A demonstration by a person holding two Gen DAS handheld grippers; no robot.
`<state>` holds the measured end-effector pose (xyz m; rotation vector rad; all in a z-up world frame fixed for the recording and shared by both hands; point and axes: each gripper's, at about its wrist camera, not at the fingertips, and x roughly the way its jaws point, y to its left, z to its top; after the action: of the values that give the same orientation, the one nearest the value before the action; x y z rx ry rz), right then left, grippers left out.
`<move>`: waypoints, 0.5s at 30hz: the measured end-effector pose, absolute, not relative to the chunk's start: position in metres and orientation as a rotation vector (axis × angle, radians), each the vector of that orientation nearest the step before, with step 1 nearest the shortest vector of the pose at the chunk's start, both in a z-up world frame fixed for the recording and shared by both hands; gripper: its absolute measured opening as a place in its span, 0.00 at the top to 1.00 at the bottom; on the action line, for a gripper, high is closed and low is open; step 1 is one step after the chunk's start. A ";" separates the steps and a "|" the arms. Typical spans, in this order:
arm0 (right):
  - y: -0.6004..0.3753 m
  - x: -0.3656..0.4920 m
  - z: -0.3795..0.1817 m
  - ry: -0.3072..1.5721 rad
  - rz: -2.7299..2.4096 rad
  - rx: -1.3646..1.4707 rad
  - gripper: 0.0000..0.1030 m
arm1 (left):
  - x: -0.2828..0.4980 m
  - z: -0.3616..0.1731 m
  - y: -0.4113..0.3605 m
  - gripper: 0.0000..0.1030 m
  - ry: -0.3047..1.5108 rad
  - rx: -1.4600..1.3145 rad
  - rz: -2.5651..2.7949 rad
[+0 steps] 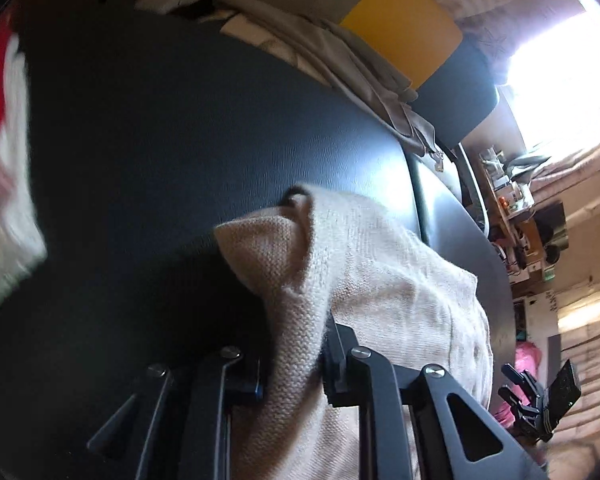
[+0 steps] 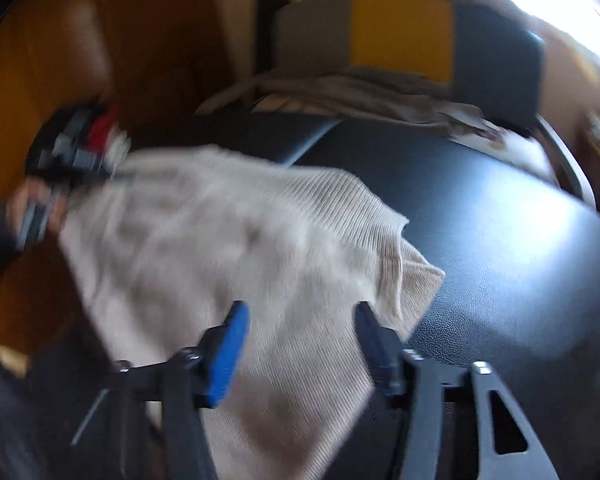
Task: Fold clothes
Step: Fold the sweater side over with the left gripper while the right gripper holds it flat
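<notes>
red and white cloth (image 1: 4,160): blurred at the far left edge of the left wrist view; i cannot tell what it is or whether anything holds it.
left gripper (image 1: 294,364): narrow, its jaws pinched on a bunched fold of the beige knit garment (image 1: 380,280), likely so that edge can be lifted and carried over for a fold.
beige knit garment: partly raised off the black table (image 1: 160,140), draped from the left gripper toward the right one, the rest lying on the tabletop.
right gripper (image 2: 300,344): jaws about half apart with the knit between the blue pads (image 2: 224,356); the pads do not look pressed on it, so no firm hold on this side yet.
grey clothes (image 1: 332,56): heaped at the table's far edge against a yellow and grey chair back (image 1: 404,28), probably waiting their turn.
</notes>
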<state>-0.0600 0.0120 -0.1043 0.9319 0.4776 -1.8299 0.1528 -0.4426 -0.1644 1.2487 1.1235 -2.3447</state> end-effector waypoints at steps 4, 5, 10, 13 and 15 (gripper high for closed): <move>0.001 -0.065 -0.123 0.610 -1.730 0.977 0.50 | 0.156 -0.136 -0.445 0.82 1.108 1.266 -2.382; -0.002 -0.067 -0.131 0.641 -1.712 0.986 0.50 | 0.157 -0.128 -0.442 0.82 1.114 1.269 -2.397; -0.012 -0.077 -0.150 0.659 -1.664 1.016 0.49 | 0.156 -0.088 -0.415 0.82 1.327 1.226 -2.482; -0.010 -0.080 -0.153 0.620 -1.676 1.015 0.48 | 0.149 -0.065 -0.382 0.82 1.405 1.194 -2.545; -0.007 -0.079 -0.157 0.591 -1.691 1.007 0.48 | 0.139 -0.053 -0.361 0.85 1.457 1.165 -2.578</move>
<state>-0.0789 -0.0072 -0.1566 1.0068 0.5909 -1.6912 0.1385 -0.3608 -0.0529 1.1655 1.4570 -2.5785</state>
